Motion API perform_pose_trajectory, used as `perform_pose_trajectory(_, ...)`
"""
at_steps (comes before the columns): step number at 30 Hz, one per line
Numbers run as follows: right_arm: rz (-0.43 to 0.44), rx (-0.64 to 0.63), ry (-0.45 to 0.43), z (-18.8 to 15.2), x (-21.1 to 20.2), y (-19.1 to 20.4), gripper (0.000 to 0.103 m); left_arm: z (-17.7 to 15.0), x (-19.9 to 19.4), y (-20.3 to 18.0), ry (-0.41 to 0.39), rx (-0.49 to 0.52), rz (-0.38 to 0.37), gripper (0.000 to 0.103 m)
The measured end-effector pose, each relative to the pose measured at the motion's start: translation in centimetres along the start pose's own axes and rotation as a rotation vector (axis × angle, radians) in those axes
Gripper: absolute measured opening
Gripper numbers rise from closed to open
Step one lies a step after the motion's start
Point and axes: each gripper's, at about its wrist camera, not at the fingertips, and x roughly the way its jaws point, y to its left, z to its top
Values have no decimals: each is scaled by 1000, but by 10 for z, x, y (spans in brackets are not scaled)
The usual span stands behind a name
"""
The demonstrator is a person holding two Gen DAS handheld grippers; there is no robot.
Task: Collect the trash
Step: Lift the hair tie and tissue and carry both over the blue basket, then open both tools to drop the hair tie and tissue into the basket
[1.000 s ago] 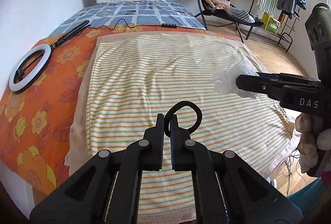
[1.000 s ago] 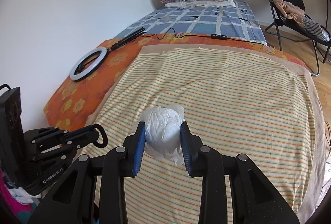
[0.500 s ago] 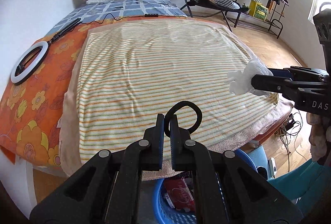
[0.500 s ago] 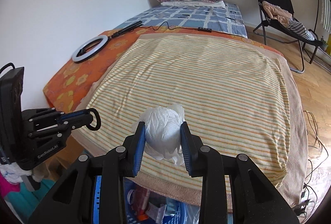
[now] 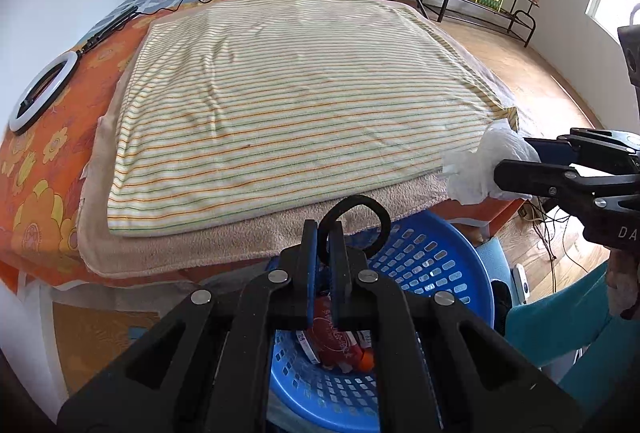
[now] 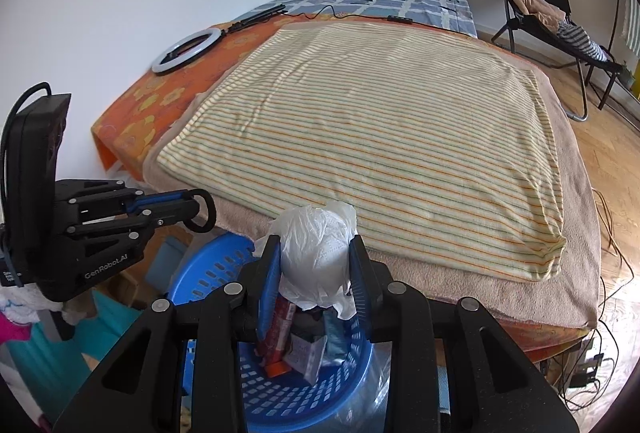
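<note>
Right gripper (image 6: 314,267) clenches a crumpled white bag (image 6: 316,253) — left gripper (image 5: 323,245) pinches a black ring (image 5: 356,223); blue basket (image 6: 208,269) sits beneath both.

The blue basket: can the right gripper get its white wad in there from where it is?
Probably yes. The right gripper, shut on the wad, hangs above the basket, whose open top shows nothing covering it. The left gripper is off to the side.
</note>
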Motion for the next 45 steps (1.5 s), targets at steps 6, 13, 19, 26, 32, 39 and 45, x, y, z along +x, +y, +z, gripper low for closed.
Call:
perform_pose_trajectory(6,12,11,28,-24,3,5,31,-21,9,-6,46,-4,-13,3)
perform_pose_trajectory(13,25,6,72,-47,11,11,32,-39,21,-11,102,-5,-14,3)
perform_pose_trajectory(19,39,0,111,-63,18,15,32,-50,32,-10,147,-12,-11,3)
perform_pose_trajectory(26,30,-12,150,-73,28,17,32,-60,44,-10,201,1,4,3)
perform_pose_trajectory(32,22,-12,195,-79,39,16,39,-64,52,-9,235,2,20,23)
perform_pose_trajectory(39,-3,-15,228,-82,48,17,56,-67,58,-8,250,8,43,47)
perform_pose_trajectory(45,-23,-9,249,-86,50,13,64,-68,59,-3,262,-19,56,61)
